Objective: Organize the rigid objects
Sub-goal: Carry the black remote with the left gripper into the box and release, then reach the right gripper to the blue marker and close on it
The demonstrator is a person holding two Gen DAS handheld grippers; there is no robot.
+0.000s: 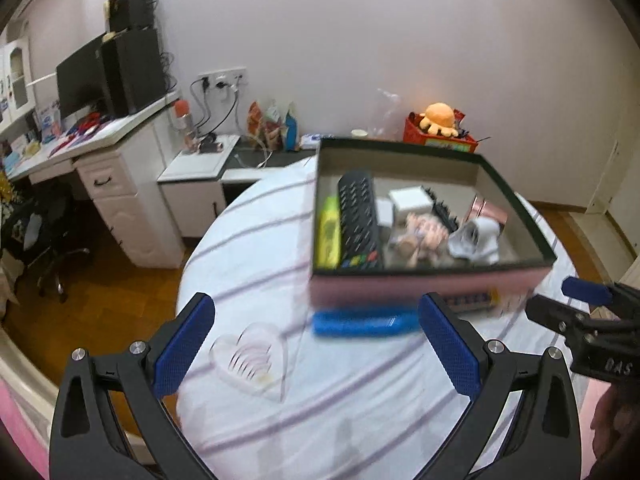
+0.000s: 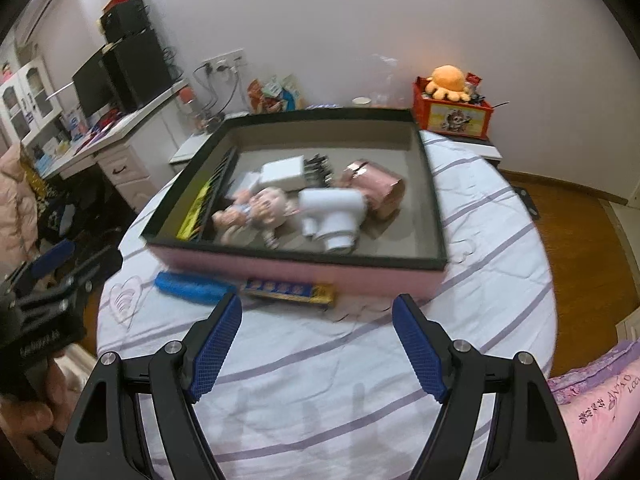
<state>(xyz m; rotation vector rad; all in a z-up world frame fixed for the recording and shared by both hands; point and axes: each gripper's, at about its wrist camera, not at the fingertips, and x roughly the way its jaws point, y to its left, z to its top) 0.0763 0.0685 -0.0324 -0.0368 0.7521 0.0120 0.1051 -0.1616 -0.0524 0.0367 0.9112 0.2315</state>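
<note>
Both tools hang over the round table (image 2: pixel 500 216) w/ striped cloth. Left gripper (image 1: pixel 316 344) is spread wide, nothing btwn its pads; right gripper (image 2: pixel 316 344) likewise wide & empty. The pink box (image 2: pixel 304 272), dark-rimmed, sits toward the table's far edge & already holds a black remote (image 1: pixel 358 220), a yellow item (image 1: pixel 329 232) along its left wall, a doll (image 2: pixel 256 208), a white device (image 2: pixel 332 216), a white block (image 2: pixel 282 170) & a pink case (image 2: pixel 374 188).

Two things are left outside, on the cloth touching or just beside the box's near wall: a blue object (image 2: pixel 194 286) nearer the left side, & a flat blue-yellow packet (image 2: pixel 290 290) next to it, toward the middle.

Likely step: pick one of these & drop it in. The left tool looks lined up w/ the blue object, the right w/ the packet. Advice: come down w/ fingers straddling the short width, not the length; the packet is thin, so pads must reach the cloth w/o pinching fabric. Lift clear of the box rim before moving over; the free floor is at the right half. Frames are blurred, so exact contact w/ the wall can't be told.
</note>
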